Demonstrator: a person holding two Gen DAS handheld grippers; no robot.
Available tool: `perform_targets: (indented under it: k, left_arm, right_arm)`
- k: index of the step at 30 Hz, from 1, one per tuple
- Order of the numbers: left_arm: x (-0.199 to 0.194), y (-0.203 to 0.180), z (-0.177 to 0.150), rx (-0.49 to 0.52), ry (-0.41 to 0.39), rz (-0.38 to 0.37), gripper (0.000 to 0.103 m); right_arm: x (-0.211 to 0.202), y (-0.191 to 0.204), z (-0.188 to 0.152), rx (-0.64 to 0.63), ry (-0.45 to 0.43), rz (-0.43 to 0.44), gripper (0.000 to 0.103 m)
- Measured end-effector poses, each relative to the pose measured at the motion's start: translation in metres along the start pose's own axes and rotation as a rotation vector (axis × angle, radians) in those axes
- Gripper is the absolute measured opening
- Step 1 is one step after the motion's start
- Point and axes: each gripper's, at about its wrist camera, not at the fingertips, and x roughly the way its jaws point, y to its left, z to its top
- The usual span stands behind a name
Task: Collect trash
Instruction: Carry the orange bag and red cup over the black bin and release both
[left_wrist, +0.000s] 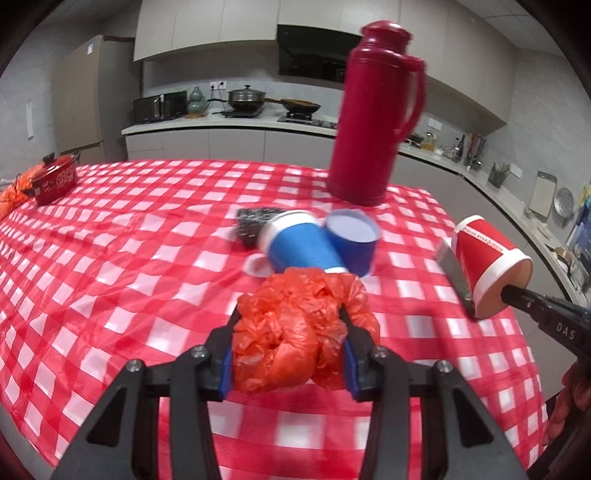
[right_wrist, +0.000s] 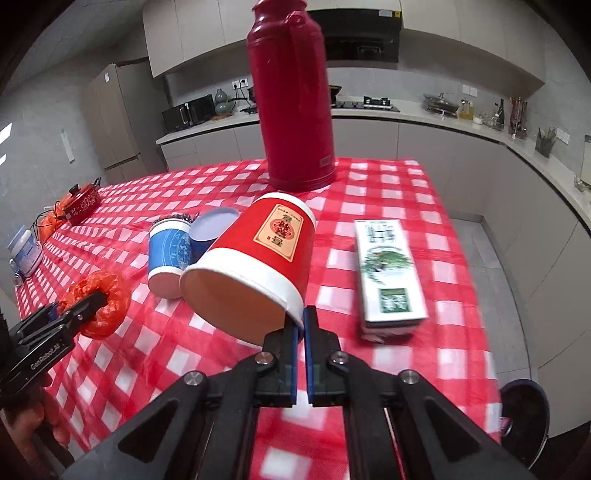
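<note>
Left claw (left_wrist: 291, 332) clamped on crumpled orange plastic bag (left_wrist: 295, 325), lifted above checked counter (left_wrist: 129, 258). Right claw (right_wrist: 301, 325) pinched tight on rim of red paper cup (right_wrist: 258, 254), cup tilted, mouth toward camera, off counter. Two blue cups (right_wrist: 168, 254) lying touching mid-counter, metal scourer (left_wrist: 251, 225) just behind. Red thermos (right_wrist: 291, 103) upright beyond. Green-white box (right_wrist: 388, 269) flat to right.

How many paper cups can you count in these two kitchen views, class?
3. One red cup hangs pinched by its rim in the right gripper. Two blue cups lie on the checked tablecloth: one on its side, one touching it behind. Others may be hidden.
</note>
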Motion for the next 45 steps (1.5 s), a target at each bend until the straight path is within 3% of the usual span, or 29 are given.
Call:
perform_targets:
  k: [22, 33, 45]
  left_arm:
    - [-0.044, -0.157, -0.023, 0.136, -0.015, -0.122, 0.046]
    - [-0.061, -0.269, -0.051, 0.227, 0.001, -0.248, 0.046]
    - [-0.059, -0.389, -0.094, 0.353, 0.071, -0.372, 0.046]
  right_arm:
    - [-0.127, -0.139, -0.060, 0.134, -0.067, -0.104, 0.003]
    - [-0.190, -0.231, -0.106, 0.207, -0.080, -0.205, 0.003]
    - [-0.229, -0.329, -0.170, 0.265, -0.022, -0.277, 0.003]
